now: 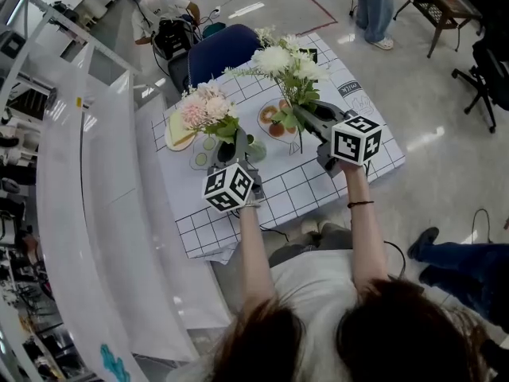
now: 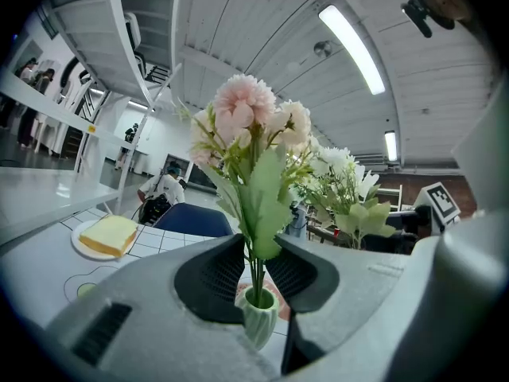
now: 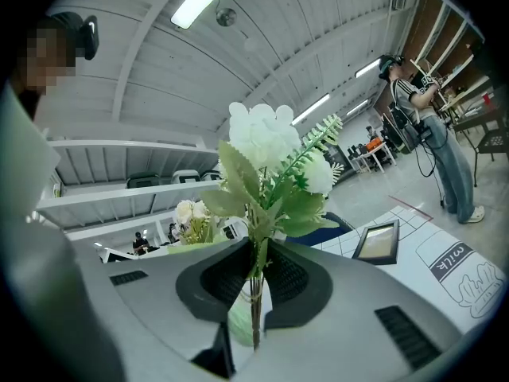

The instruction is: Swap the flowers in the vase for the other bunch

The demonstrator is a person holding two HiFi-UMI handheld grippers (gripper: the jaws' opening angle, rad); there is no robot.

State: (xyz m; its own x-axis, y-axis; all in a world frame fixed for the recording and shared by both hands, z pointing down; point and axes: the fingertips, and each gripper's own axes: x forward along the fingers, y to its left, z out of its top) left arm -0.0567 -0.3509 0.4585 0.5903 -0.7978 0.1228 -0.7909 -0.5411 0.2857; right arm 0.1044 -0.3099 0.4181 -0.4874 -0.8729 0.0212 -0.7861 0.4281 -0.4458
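Note:
My left gripper [image 2: 256, 270] is shut on the stems of the pink bunch [image 2: 246, 122], just above a small ribbed green vase [image 2: 259, 318]. The stems run down into the vase's mouth. In the head view this gripper [image 1: 229, 148] is at the table's middle left, with the pink blooms [image 1: 205, 110] above it; the vase is hidden there. My right gripper [image 3: 256, 273] is shut on the stems of the white bunch [image 3: 266, 138], whose cut ends hang free below the pads. It holds the white bunch [image 1: 282, 60] up in the air to the right of the pink bunch.
A table under a grid-pattern cloth [image 1: 318, 183] carries a plate with a sandwich [image 1: 179, 130], a plate of food [image 1: 274, 122] and a small framed picture [image 3: 378, 241]. A blue chair [image 1: 223, 50] stands behind it. A long white counter [image 1: 95, 213] runs along the left.

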